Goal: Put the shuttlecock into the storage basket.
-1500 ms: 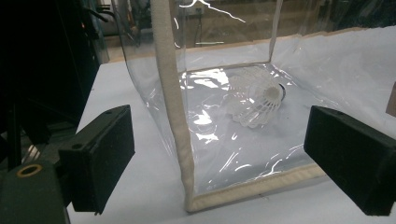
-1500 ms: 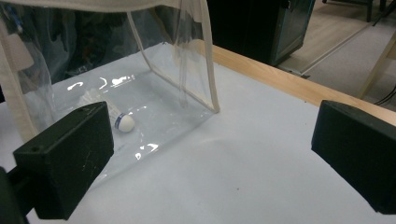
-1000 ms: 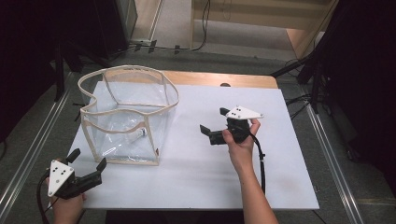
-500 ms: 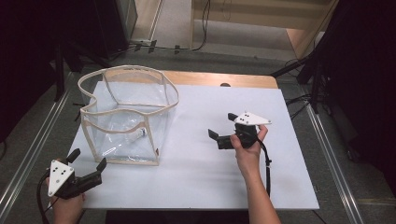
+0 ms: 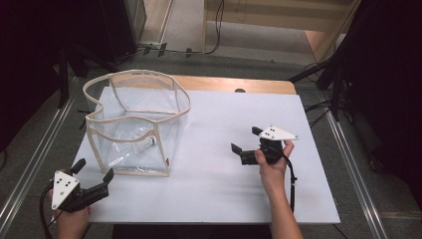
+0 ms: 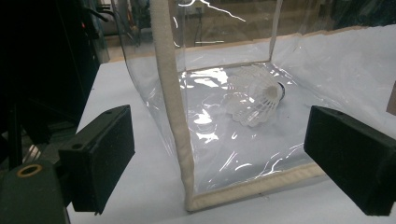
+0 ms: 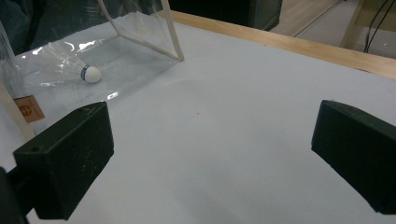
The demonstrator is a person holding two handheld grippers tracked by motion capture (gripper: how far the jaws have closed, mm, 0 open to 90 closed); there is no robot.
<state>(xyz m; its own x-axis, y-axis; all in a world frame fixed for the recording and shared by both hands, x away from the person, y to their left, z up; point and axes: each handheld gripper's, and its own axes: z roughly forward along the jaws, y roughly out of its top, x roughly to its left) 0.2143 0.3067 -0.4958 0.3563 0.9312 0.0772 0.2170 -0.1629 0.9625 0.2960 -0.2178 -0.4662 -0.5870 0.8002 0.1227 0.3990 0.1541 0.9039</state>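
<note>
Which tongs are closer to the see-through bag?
The left tongs, by the bag's near corner. The right tongs sit farther off, across bare table.

Bright overhead light; glare on plastic

Bag point(image 5: 134, 124): upper left of the frame, on the surface point(image 5: 224, 199)
Shuttlecock point(image 5: 148, 143): inside the bag — lying on its floor
Left tongs point(image 5: 92, 175): lower left, just before the bag
Right tongs point(image 5: 247, 141): right of centre — well apart from the bag

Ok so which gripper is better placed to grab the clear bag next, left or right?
Probably left. The left gripper sits open just off the clear bag, with the bag's near corner seam between its jaws' line. The right gripper, also open, is farther off over bare table.
</note>
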